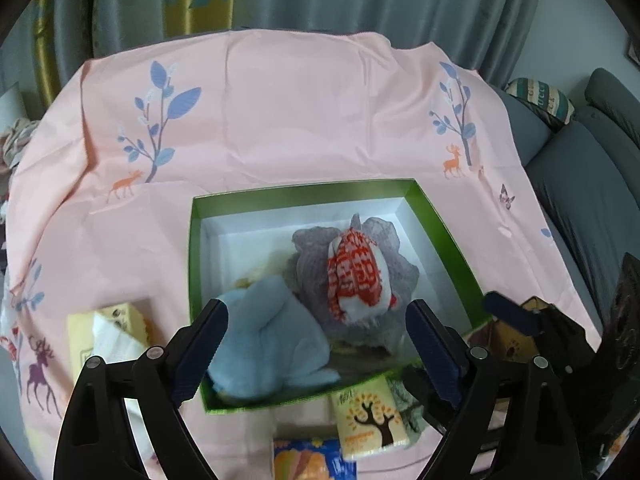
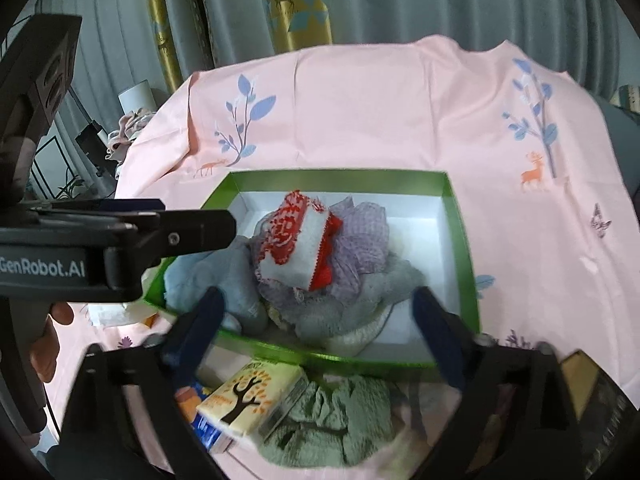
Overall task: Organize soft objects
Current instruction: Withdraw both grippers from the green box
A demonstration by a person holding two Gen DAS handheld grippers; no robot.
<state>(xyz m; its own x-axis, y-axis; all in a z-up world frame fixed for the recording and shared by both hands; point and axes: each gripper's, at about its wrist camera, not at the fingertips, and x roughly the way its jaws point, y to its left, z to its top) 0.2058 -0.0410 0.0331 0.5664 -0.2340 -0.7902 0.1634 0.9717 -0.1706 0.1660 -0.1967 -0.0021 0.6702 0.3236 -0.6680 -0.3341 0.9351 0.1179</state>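
A green box [image 1: 440, 224] with a white inside sits on the counter [image 1: 300, 120], which is covered by a pink cloth printed with blue trees and deer. Four soft items can be counted in the box: a red-and-white knitted piece [image 1: 358, 276] on top of a lilac-grey mesh cloth [image 1: 316, 264], a pale blue cloth [image 1: 268, 344] in the near left corner, and a cream knit [image 2: 356, 338] at the near wall, seen from the right wrist.

Outside the box, near its front wall, lie a tissue pack with a tree picture [image 2: 252, 400], a sage green crinkled cloth [image 2: 336, 420], and a blue and orange packet [image 1: 316, 460]. A yellow tissue box [image 1: 108, 332] stands to the box's left.

The left hand-held gripper [image 1: 316, 344] has its jaws spread wide over the box's near edge, one finger just beside the pale blue cloth, gripping nothing. The right hand-held gripper [image 2: 320, 328] is also wide apart and empty, poised over the front wall of the box.

The only legible writing is "GenRobot.AI" on the left gripper's body in the right wrist view.
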